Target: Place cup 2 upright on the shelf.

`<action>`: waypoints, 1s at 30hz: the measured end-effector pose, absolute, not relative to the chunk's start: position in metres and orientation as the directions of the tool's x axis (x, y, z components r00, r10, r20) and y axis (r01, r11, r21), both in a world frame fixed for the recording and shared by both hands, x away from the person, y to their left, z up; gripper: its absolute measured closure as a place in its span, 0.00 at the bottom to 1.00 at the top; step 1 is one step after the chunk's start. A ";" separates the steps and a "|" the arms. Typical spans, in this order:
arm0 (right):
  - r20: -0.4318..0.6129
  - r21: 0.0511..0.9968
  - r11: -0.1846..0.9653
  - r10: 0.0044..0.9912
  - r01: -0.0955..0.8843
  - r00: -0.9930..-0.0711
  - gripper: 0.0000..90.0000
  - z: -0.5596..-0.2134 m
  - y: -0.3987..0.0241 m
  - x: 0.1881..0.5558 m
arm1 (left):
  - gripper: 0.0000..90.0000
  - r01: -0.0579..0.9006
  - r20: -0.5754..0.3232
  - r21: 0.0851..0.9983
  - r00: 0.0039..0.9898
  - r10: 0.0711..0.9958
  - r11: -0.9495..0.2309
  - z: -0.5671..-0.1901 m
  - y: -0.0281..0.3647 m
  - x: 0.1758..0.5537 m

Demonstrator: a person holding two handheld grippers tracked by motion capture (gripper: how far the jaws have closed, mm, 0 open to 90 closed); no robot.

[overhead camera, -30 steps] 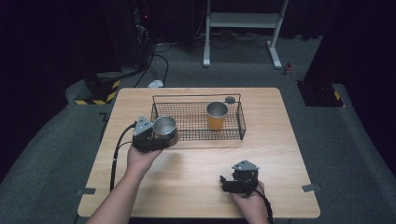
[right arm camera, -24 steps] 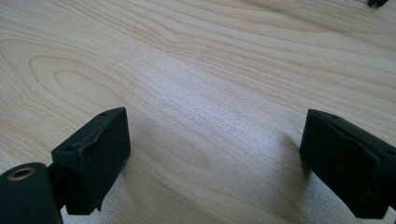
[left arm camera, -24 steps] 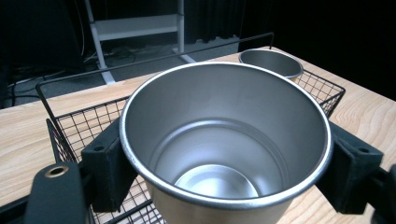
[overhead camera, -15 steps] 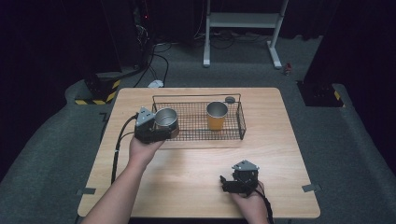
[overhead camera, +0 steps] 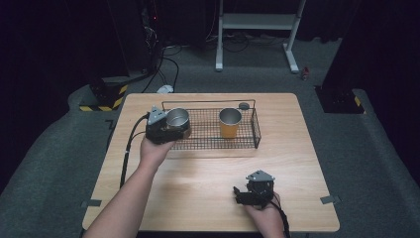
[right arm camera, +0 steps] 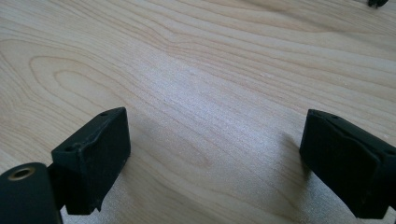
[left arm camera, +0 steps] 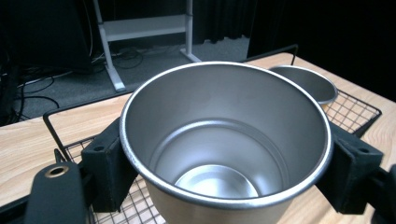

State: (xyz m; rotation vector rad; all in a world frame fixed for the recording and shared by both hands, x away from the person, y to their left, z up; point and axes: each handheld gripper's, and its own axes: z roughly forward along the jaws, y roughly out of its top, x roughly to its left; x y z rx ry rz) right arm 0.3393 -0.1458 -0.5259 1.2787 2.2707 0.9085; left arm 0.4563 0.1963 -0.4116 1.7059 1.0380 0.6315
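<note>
Left gripper (overhead camera: pixel 174 130) near the counter's (overhead camera: pixel 208 168) far-left area, forearm extended from the near edge, jaws clamped on a steel cup (left arm camera: pixel 224 140). Right gripper (overhead camera: pixel 241 194) low near the near edge, jaws spread wide apart.

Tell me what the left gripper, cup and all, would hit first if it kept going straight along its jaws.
Probably the second metal cup standing in the wire basket: it lies just beyond the metal cup clamped in the left gripper. Depth is unclear, so it might pass beside it.
</note>
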 end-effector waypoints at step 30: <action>-0.013 0.695 0.377 0.858 0.612 -0.514 0.10 -0.526 -0.146 0.339 | 0.21 0.423 -0.078 0.896 0.455 0.887 -0.138 -0.422 0.187 0.504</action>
